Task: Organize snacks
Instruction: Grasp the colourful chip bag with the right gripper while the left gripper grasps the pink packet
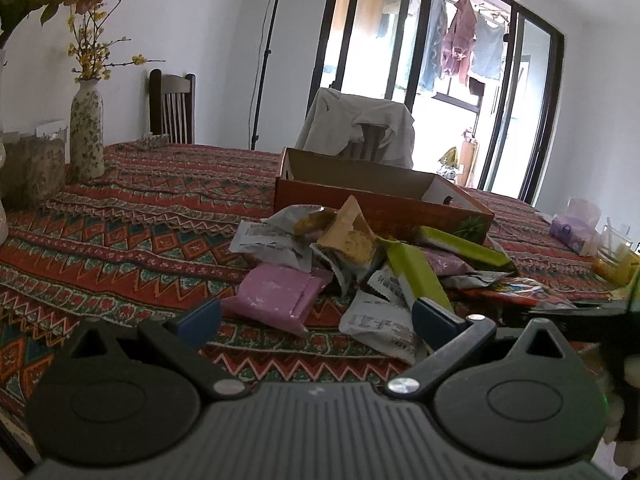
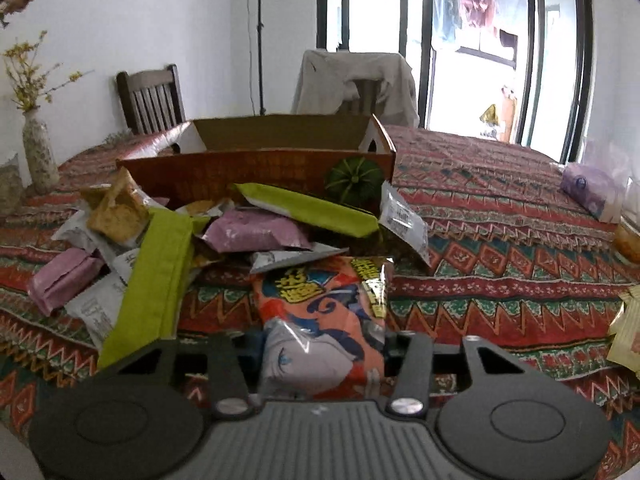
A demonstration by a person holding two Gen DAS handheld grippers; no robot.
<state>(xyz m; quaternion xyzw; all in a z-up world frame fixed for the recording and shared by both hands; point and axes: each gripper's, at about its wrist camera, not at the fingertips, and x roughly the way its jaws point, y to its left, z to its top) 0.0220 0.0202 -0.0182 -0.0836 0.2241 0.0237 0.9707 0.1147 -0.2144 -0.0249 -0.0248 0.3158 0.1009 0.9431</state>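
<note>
A heap of snack packets lies on the patterned tablecloth in front of an open cardboard box (image 1: 380, 204) (image 2: 256, 168). In the right wrist view my right gripper (image 2: 322, 344) is shut on the near end of an orange snack bag (image 2: 324, 312) with cartoon print, its fingers pressing both sides. Green packets (image 2: 156, 268), pink packets (image 2: 256, 232) and white ones crowd to the left of the bag. In the left wrist view my left gripper (image 1: 316, 320) stands open and holds nothing, just short of a pink packet (image 1: 276, 292) and a white packet (image 1: 380, 324).
A flowered vase (image 1: 86, 128) stands at the table's far left. Two chairs sit behind the table, one draped with a jacket (image 1: 356, 124). A purple tissue pack (image 2: 588, 188) and a yellow packet (image 2: 628, 332) lie at the right. The box's bottom is hidden.
</note>
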